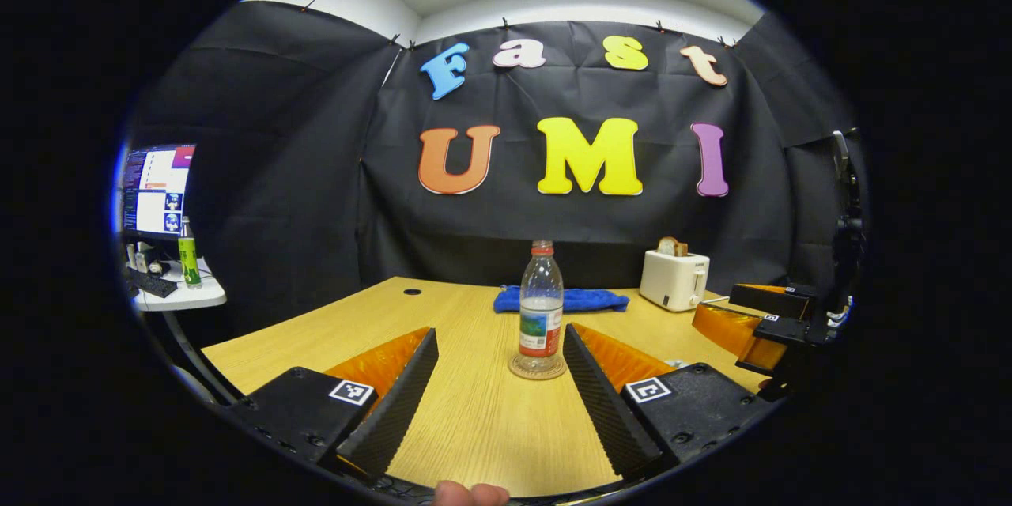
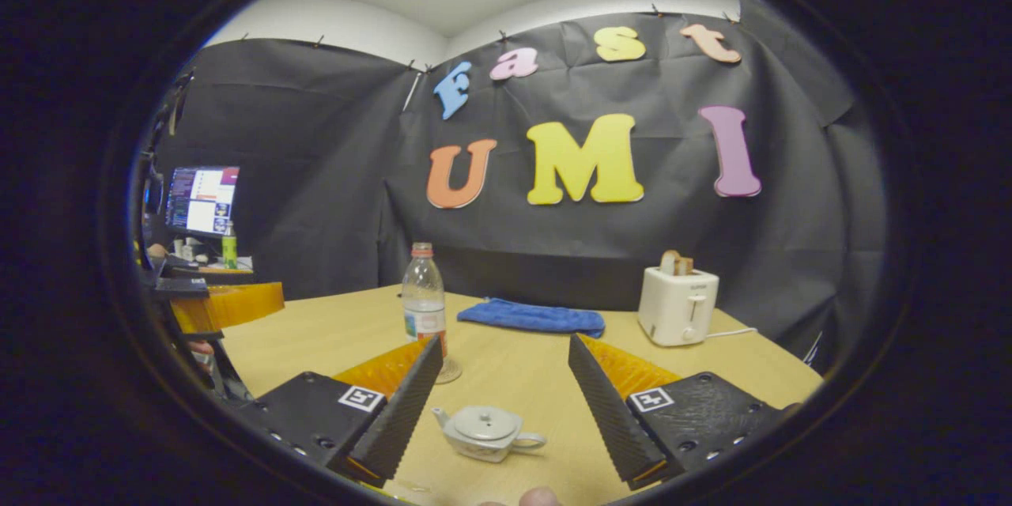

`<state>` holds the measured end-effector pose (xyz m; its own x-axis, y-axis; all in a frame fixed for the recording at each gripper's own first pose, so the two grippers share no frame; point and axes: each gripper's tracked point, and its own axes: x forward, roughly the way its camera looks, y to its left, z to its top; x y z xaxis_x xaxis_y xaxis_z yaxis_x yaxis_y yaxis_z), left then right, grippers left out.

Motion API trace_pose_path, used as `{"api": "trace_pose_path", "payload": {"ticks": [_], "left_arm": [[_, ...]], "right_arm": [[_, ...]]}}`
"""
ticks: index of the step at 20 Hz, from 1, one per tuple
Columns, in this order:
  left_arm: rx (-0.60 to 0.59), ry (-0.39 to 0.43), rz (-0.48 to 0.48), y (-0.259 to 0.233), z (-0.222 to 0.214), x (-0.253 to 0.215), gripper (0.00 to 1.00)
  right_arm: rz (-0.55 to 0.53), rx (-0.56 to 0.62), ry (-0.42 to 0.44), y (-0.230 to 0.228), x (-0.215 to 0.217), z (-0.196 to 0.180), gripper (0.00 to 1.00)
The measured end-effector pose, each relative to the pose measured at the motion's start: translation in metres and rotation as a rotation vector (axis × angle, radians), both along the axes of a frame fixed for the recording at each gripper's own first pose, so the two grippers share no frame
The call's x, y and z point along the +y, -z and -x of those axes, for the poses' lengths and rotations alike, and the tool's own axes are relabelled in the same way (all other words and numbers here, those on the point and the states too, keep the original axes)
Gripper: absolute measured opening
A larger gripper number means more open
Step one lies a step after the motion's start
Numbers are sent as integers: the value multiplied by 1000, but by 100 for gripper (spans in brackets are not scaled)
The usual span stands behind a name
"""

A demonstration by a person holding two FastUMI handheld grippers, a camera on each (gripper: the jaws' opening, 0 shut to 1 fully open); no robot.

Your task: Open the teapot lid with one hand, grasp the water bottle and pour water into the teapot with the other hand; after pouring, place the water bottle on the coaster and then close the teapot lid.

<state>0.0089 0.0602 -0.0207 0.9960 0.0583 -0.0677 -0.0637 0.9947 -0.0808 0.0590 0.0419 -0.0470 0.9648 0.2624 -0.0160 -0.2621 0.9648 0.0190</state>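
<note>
Both grippers spread wide, holding nothing. Left gripper [image 1: 500,394] faces clear plastic water bottle with red cap [image 1: 541,307], standing on round coaster [image 1: 538,369]. Right gripper [image 2: 498,403] above small white ceramic teapot [image 2: 486,432], lid on. Task looks finished or unstarted; cannot tell.

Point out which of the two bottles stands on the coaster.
The clear water bottle with the red cap, on the wooden table; the green bottle stands on the side desk.

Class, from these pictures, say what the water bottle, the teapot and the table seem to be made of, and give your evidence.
Water bottle: clear plastic, probably; you see through it.
Teapot: likely glazed ceramic; pale and smooth.
Table: wood or wood-look laminate; light grain lines, matte.
</note>
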Motion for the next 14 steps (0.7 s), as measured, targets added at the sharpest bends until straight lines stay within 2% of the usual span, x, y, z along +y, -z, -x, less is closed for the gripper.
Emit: {"api": "trace_pose_path", "payload": {"ticks": [3, 7, 9, 14], "left_arm": [[-13, 18, 30, -14, -1, -29, 99], [-47, 73, 21, -26, 2, -60, 99], [-68, 89, 15, -31, 7, -66, 99], [-102, 77, -100, -38, 17, -57, 99]], "right_arm": [[13, -28, 99, -23, -33, 26, 95], [-14, -39, 217, -36, -68, 56, 96], [-19, -20, 246, -30, -75, 66, 96], [-16, -9, 271, -29, -72, 74, 96]]}}
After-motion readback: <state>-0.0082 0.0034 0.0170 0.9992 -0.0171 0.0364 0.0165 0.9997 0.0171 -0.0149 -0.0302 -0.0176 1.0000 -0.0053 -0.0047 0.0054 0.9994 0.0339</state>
